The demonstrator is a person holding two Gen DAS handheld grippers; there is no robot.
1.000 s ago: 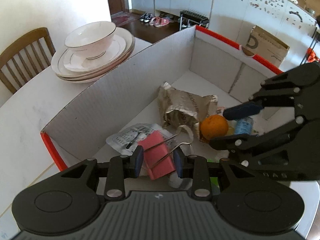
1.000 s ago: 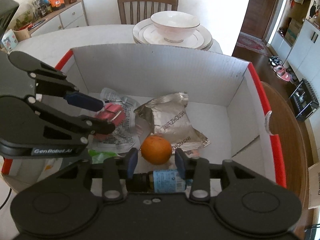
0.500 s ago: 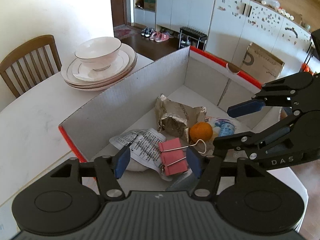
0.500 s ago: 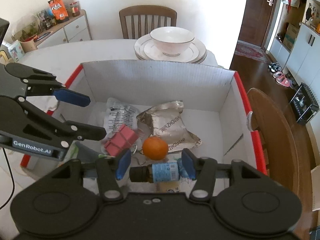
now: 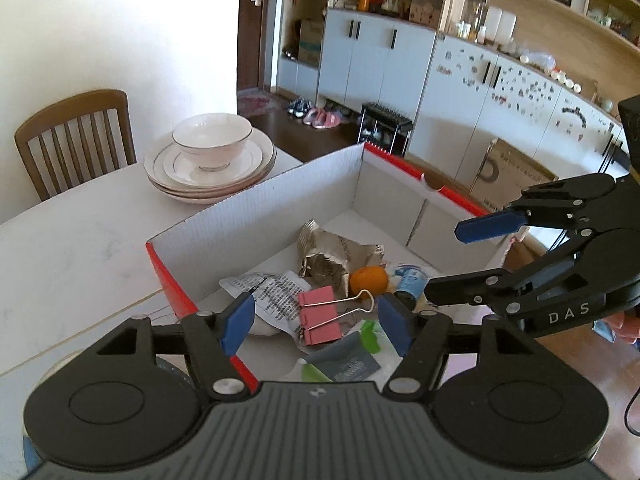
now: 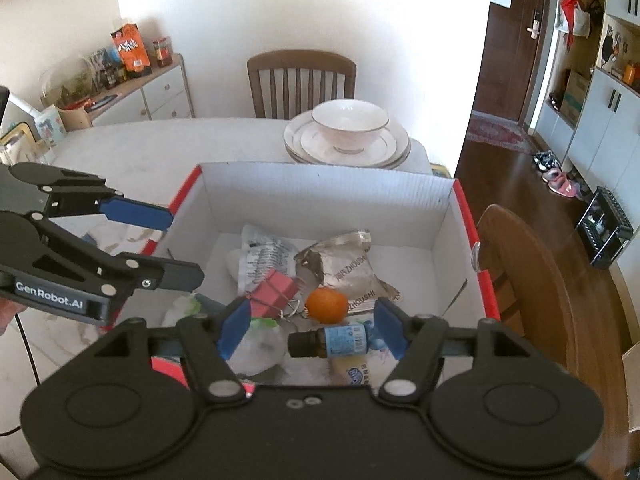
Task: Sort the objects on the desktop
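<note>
Binder clip (image 5: 319,315), orange (image 5: 369,281), bottle (image 6: 339,339): on cardboard box (image 5: 256,216) floor, near edge. Bottle's dark cap: right view only. Left gripper (image 5: 316,322), right gripper (image 6: 310,330): jaws opening, holding nothing.

black grippers, blue-padded fingers (image 5: 237,322)

I can't read the grey card (image 5: 347,361) half under my left gripper (image 5: 316,322); the bottle (image 6: 338,339) label looks blurred.
</note>
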